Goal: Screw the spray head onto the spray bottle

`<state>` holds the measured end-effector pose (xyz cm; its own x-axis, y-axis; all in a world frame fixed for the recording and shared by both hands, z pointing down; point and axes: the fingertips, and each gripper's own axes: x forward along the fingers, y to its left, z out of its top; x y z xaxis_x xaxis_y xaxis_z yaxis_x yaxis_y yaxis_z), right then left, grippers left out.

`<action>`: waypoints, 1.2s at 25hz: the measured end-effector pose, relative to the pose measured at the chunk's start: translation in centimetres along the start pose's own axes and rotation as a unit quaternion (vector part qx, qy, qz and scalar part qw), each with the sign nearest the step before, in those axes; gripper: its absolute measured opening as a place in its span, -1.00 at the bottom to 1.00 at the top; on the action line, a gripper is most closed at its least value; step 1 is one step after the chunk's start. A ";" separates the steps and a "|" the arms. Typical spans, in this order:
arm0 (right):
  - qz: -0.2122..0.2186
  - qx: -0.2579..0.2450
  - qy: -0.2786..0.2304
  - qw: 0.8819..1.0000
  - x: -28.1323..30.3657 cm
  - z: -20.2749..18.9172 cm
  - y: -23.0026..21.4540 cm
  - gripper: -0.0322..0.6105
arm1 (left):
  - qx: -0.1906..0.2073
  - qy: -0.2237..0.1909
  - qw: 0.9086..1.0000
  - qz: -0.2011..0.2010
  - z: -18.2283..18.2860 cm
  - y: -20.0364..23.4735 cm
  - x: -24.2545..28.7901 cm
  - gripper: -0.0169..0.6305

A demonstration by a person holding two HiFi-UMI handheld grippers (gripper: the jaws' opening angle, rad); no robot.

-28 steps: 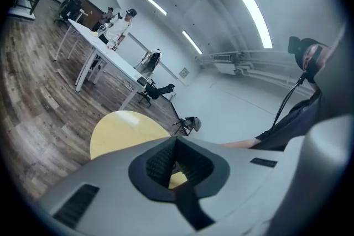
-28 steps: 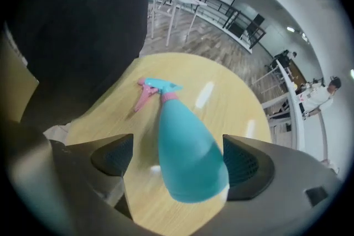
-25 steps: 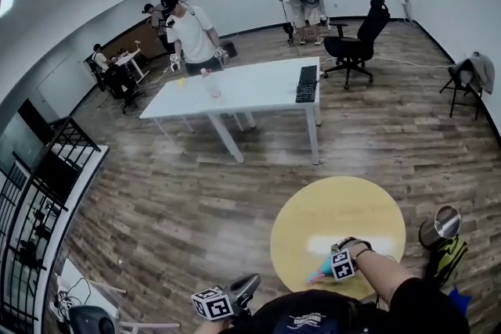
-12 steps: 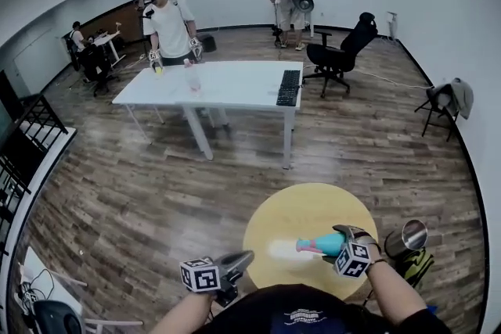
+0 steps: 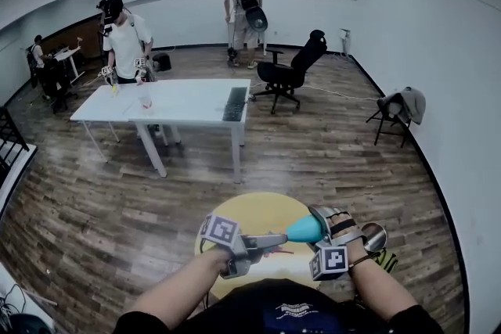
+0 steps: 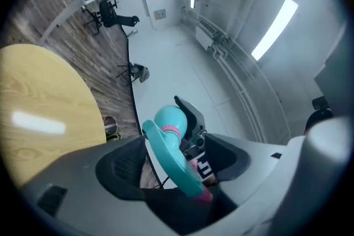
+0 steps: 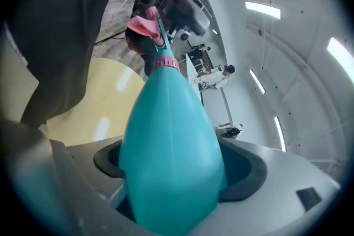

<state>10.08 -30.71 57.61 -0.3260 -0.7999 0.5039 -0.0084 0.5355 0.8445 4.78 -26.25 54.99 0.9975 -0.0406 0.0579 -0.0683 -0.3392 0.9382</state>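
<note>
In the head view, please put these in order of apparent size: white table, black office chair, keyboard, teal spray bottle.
1. white table
2. black office chair
3. keyboard and teal spray bottle: they look about alike, and the bottle is much nearer the camera, so I do not rank them.

The bottle (image 5: 305, 229) is over the round table (image 5: 258, 206), with a can (image 5: 374, 237) just right of that table. Behind stands a long table (image 5: 180, 104) with a keyboard (image 5: 235, 103) at its right end. An office chair (image 5: 291, 73) is farther back right, another chair (image 5: 399, 107) by the right wall.
</note>
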 end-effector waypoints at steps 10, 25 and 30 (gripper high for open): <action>0.014 -0.005 -0.021 1.000 1.2 1.5 0.7 0.50 | 0.138 0.053 0.986 0.076 -1.6 0.6 0.9 -0.23; 0.284 0.466 -0.324 0.773 -3.2 9.1 -1.7 0.81 | 0.286 -0.007 0.957 0.051 -1.2 -2.7 -6.5 -0.41; 0.318 0.513 -0.350 0.717 -4.4 9.8 -2.0 0.83 | 0.345 0.013 0.936 0.072 -2.1 -3.3 -6.6 -0.41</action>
<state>2.30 -25.61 51.96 -0.9634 -0.1660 0.2106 -0.2212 0.9359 -0.2741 -1.49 -22.93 52.24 0.9768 -0.1127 0.1824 -0.1882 -0.8583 0.4775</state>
